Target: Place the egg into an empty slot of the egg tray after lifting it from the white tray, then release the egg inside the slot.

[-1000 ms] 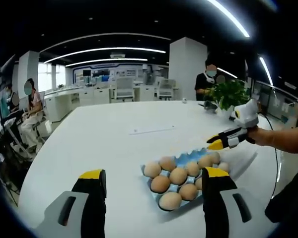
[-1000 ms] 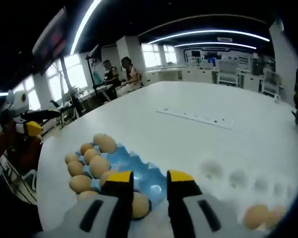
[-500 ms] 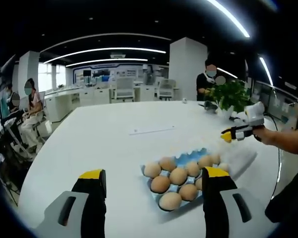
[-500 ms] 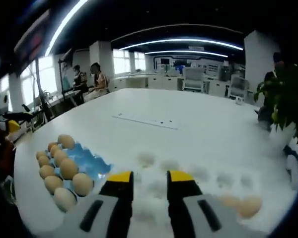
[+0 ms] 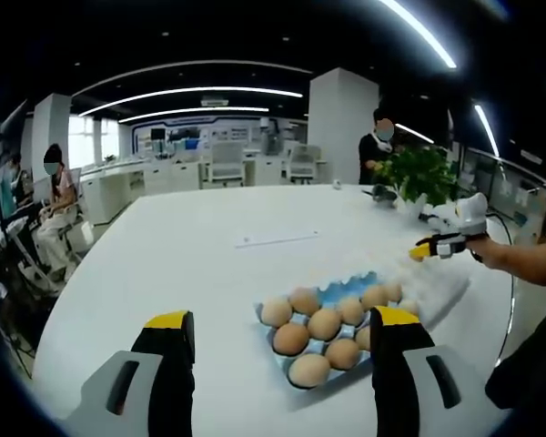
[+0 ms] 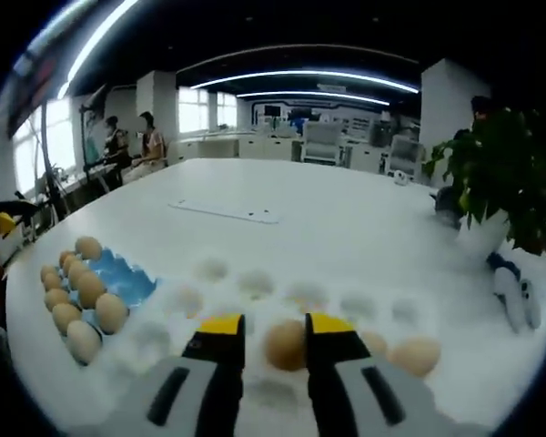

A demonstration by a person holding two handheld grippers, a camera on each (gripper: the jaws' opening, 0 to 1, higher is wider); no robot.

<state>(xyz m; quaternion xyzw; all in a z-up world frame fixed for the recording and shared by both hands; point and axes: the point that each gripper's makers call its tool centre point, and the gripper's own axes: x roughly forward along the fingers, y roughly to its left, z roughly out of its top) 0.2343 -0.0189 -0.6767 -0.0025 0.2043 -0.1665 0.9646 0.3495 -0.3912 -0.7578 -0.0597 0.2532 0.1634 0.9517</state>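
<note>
Now, line by line:
Right gripper point(image 6: 265, 324): jaws parted, hanging over the white tray point(image 6: 346, 305); a brown egg point(image 6: 285, 344) lies in the gap between the yellow tips, and I cannot tell whether they touch it.
White tray: pale moulded tray on the white table point(image 6: 328, 218), just right of the blue egg tray point(image 6: 118, 278); two more eggs sit in it to the right of the jaws, the far-right egg point(image 6: 415, 355) the clearest.
Blue egg tray: eggs fill its near rows, and the far part shows bare blue slots.
Left gripper point(image 5: 275, 319): jaws wide apart, holding nothing, raised above the table on the near side of the blue egg tray point(image 5: 346, 289).
Surroundings: potted plant point(image 6: 496, 182) at the far right of the table; people seated in the far left of the office.
</note>
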